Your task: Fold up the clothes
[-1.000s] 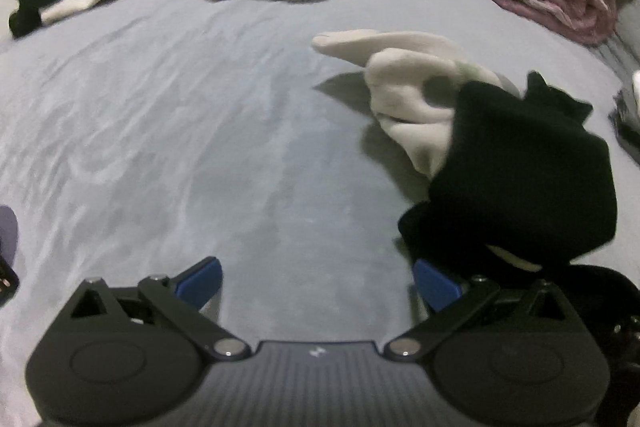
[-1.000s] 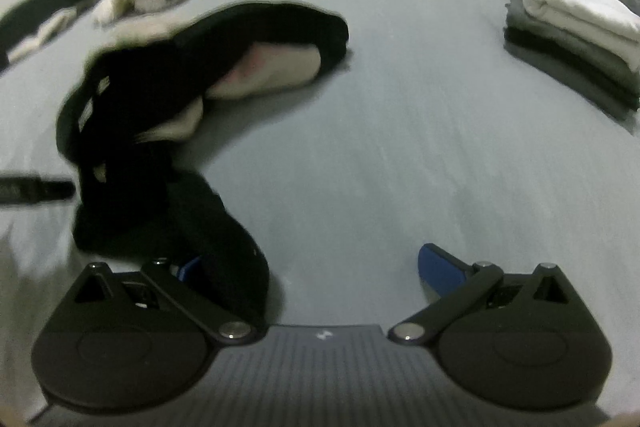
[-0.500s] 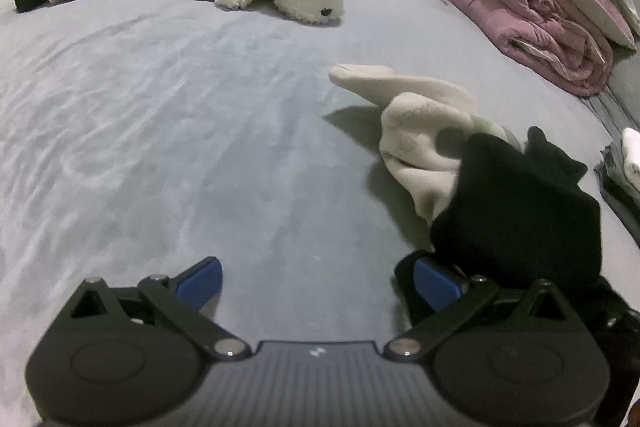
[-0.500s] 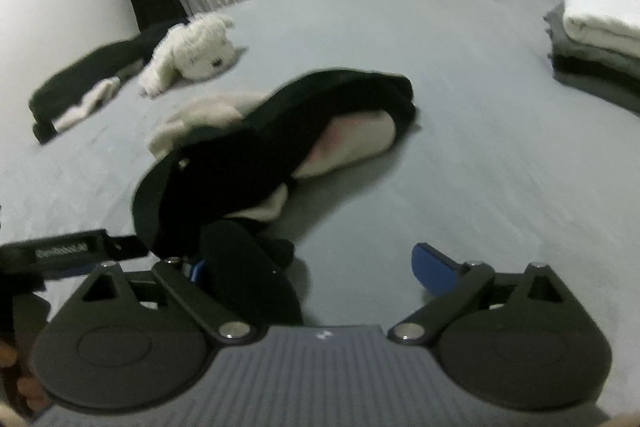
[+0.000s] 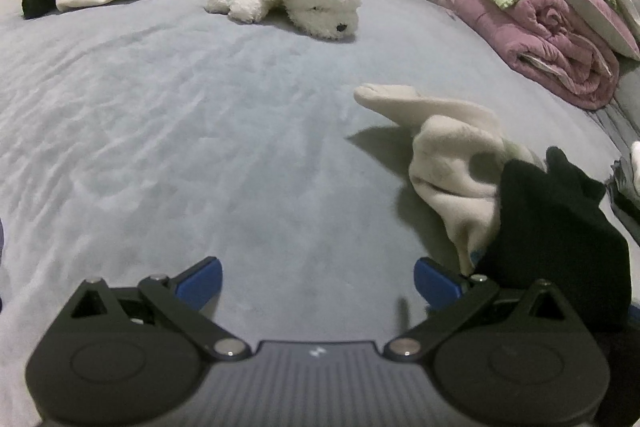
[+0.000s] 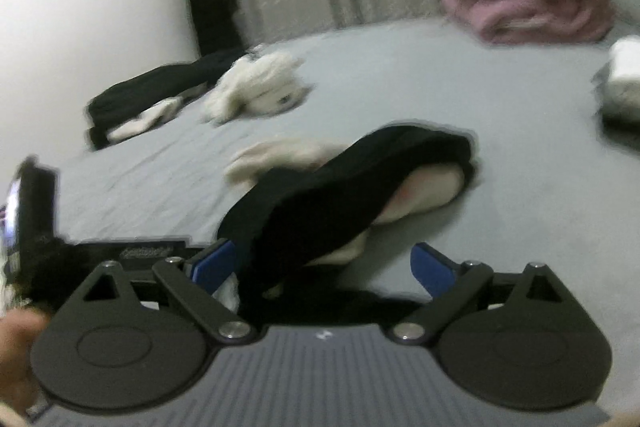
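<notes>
Item: black-and-cream fleece garment [image 5: 520,187], crumpled on the grey bed [image 5: 200,147], near right. I hold both the left gripper [image 5: 316,277] and right gripper [image 6: 323,263] spread, gripping nothing (right view blurred; cloth seemingly lies between its pads). Folded stack [image 6: 624,83] far right; this piece unfolded.

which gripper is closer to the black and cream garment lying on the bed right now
Right. The right gripper has the black and cream garment bunched between its open jaws, against the left finger. The left gripper sits beside it, with the garment by its right finger, not between its jaws.
</notes>
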{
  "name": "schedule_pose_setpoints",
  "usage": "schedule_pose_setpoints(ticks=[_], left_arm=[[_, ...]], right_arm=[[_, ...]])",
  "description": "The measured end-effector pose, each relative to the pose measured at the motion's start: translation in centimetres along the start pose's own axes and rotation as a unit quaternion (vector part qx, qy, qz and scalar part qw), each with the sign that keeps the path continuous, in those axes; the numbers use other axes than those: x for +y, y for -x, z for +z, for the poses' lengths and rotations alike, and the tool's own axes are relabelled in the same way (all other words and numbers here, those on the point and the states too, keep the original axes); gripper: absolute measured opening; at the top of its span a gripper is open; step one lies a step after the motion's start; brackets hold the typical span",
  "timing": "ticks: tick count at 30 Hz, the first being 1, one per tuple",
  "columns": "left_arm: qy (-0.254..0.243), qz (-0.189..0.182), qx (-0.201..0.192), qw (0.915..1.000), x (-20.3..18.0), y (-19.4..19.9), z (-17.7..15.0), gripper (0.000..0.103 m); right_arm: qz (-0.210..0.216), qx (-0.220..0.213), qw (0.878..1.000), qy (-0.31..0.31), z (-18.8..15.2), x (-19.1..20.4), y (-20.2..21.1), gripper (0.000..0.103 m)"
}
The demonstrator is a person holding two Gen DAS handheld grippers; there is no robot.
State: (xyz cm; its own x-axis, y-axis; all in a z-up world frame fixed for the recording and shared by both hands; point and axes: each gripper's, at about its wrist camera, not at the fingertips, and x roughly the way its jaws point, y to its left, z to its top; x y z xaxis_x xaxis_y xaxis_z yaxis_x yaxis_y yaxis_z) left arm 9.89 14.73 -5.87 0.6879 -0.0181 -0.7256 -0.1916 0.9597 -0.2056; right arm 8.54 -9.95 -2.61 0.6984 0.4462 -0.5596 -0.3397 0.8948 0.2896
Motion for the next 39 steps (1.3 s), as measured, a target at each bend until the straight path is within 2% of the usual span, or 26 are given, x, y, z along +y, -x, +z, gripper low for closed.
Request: schedule_pose_setpoints(ticks=[2,6,15,18,20,21,23,25,29,39], left_arm=[[0.003,0.001,-0.003,1.0,0.2,-0.1,0.1,0.102],[0.003,0.001,-0.004,1.0,0.2,-0.2,0.2,0.102],[0.003,-0.005,-0.003,1.0,-0.7,-0.1,0.0,0.102],[0.003,-0.009,-0.004,0.9999,-1.4,0.3,0.0,0.102],[0.0,-0.009,-0.008,0.9999,-1.8,0.6,-0.1,0.102],[-0.001,-0.007,-0.01,0.9999,-2.0,0.8,-0.1,0.102],[-0.001,-0.003,-0.014,0.9999,-2.3,1.1,-0.1,0.102],[0.0,0.001,-0.016,0.9999,-2.5,1.3,-0.1,0.102],[-0.003,0.004,-0.021,0.9998,-2.8,1.8,-0.1,0.102],[-0.027,0.01,-0.031,0.9991,-4.1,2.5,-0.3,0.102]], right_arm=[[0.017,0.026,1.0,-0.003,-0.5,0.3,-1.1,0.097],[0.012,0.053,0.999,0.007,-1.4,1.0,-3.1,0.097],[-0.034,0.043,0.997,0.049,-2.8,2.2,-6.1,0.097],[-0.052,0.027,0.995,0.075,-3.6,2.8,-6.0,0.083],[-0.05,0.018,0.995,0.088,-3.8,3.0,-5.7,0.063],[-0.047,0.017,0.995,0.088,-3.8,3.0,-5.5,0.059],[-0.044,0.019,0.995,0.086,-3.8,3.0,-5.1,0.045],[-0.042,0.019,0.995,0.084,-3.7,3.0,-4.8,0.037],[-0.036,0.018,0.997,0.068,-3.3,2.9,-4.0,0.031],[-0.034,0.0,0.999,0.039,-2.2,1.9,-0.6,0.03]])
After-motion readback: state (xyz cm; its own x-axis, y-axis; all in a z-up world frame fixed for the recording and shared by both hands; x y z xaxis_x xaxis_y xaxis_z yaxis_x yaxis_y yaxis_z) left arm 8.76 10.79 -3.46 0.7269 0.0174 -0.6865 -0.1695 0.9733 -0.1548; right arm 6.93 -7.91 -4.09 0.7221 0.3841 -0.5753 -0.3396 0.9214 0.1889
